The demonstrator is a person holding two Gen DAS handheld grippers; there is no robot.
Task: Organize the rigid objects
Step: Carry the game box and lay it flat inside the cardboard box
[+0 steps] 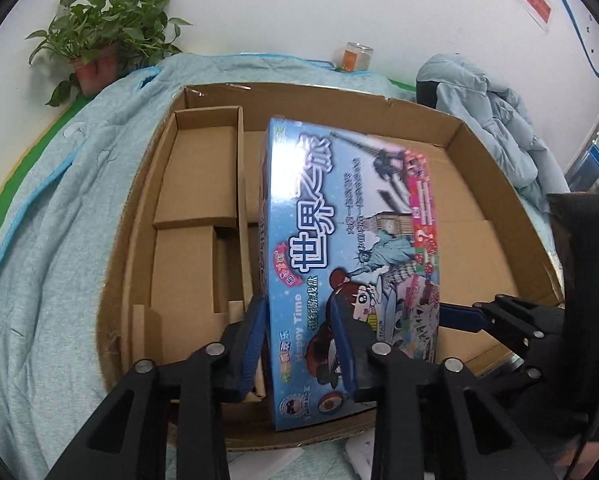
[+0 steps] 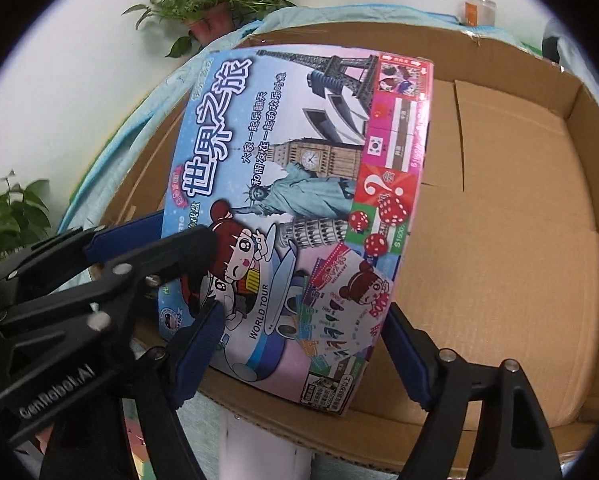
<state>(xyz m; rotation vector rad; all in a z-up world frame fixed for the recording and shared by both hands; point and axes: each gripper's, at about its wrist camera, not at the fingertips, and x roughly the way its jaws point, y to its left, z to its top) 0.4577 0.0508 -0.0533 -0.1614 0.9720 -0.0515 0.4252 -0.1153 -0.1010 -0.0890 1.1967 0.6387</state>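
Observation:
A blue board-game box (image 1: 339,208) (image 2: 299,160) with landmark pictures hangs tilted over a wide, shallow cardboard carton (image 1: 479,148) (image 2: 539,240). My left gripper (image 1: 299,332) is shut on the game box's near left edge, one blue finger against the side and one on the printed top. In the right wrist view the left gripper (image 2: 183,228) comes in from the left. My right gripper (image 2: 303,344) straddles the box's near right corner. One finger lies over the face and the other beside the right edge, and I see no squeeze. Its blue finger (image 1: 459,316) reaches the box's right edge.
Cardboard inserts (image 1: 203,168) fill the carton's left part. The carton lies on a light blue blanket (image 1: 51,220). Behind stand a potted plant (image 1: 99,40) and a glass jar (image 1: 353,56); a pale blue jacket (image 1: 491,120) lies at the right. A white object (image 2: 267,448) is below the carton's near rim.

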